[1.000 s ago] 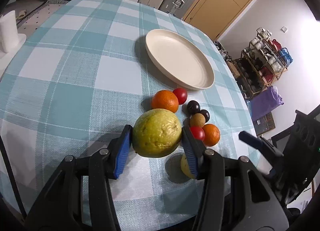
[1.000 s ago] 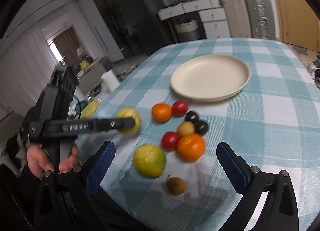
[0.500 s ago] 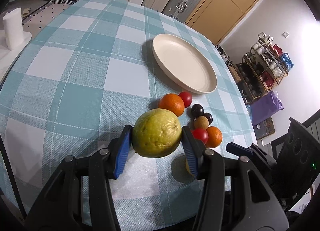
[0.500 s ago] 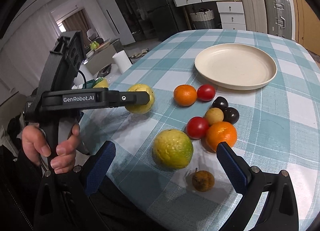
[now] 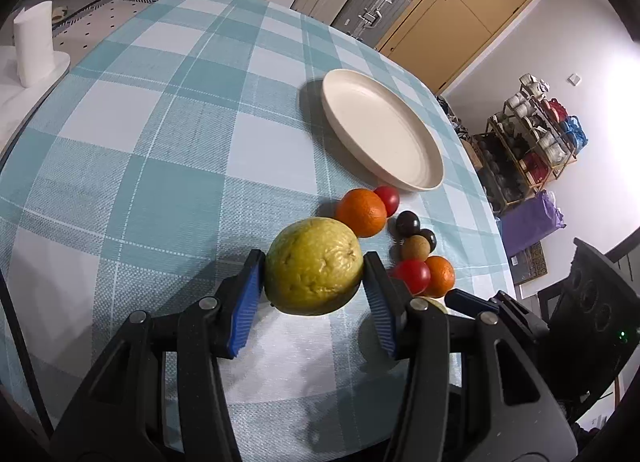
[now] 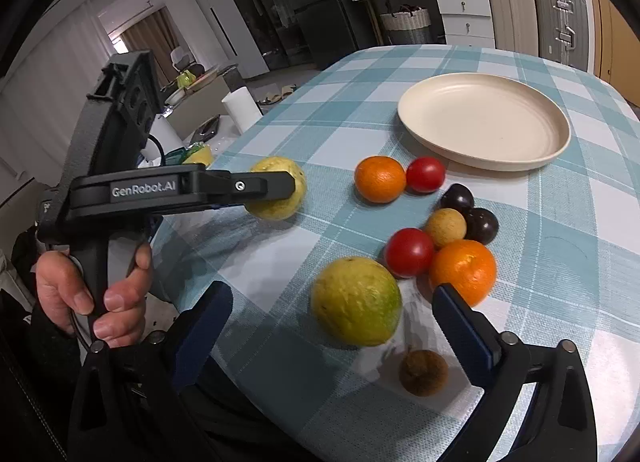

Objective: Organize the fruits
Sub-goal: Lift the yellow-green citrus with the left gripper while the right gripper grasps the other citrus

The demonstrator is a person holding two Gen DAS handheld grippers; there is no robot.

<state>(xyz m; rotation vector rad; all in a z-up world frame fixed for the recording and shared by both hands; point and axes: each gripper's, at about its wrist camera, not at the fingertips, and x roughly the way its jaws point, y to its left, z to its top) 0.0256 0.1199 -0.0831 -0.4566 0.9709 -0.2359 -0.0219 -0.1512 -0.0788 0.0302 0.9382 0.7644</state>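
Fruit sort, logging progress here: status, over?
Left gripper shut on yellow guava, lifted. Right gripper open over green-yellow citrus. Plate empty, path clear.

— Where's the big yellow fruit (image 5: 314,266)?
— Lifted clear of the checked worktop (image 5: 168,149), pinched at both sides, bumpy skin facing up.

— And the rest?
— A yellow-green fruit (image 6: 356,300) lies near, a small brown fruit (image 6: 423,372) just beside it. Further off: two oranges (image 6: 380,178), two tomatoes (image 6: 425,174), two dark plums (image 6: 457,197) and a tan round fruit (image 6: 445,227), clustered. The cream plate (image 6: 484,121) beyond holds nothing.
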